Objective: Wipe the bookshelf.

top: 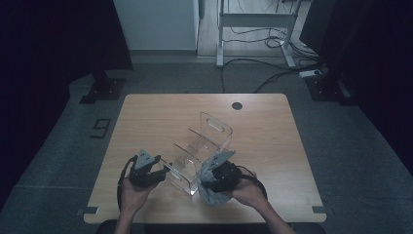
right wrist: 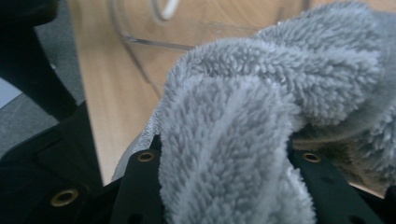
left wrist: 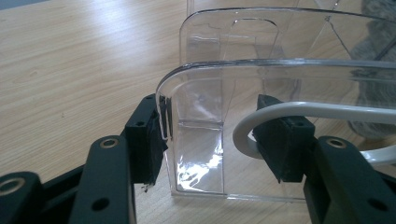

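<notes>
A clear acrylic organizer (top: 204, 146) with several dividers stands tilted on the wooden table (top: 146, 112). My left gripper (top: 163, 171) holds its near left end. In the left gripper view the jaws (left wrist: 215, 126) stand on either side of a clear end wall (left wrist: 201, 93), and the left pad touches its edge. A white cable (left wrist: 299, 109) loops across the right pad. My right gripper (top: 212, 180) is shut on a grey fluffy cloth (top: 212, 195), which lies against the organizer's near right side. The cloth (right wrist: 261, 93) bulges between and over the right gripper's jaws (right wrist: 224, 158) and hides their tips.
A dark cable hole (top: 237, 106) sits near the table's far edge. Beyond the table are a white desk frame (top: 253, 29) and cables on the grey floor (top: 272, 73). Dark stands flank the table on both sides.
</notes>
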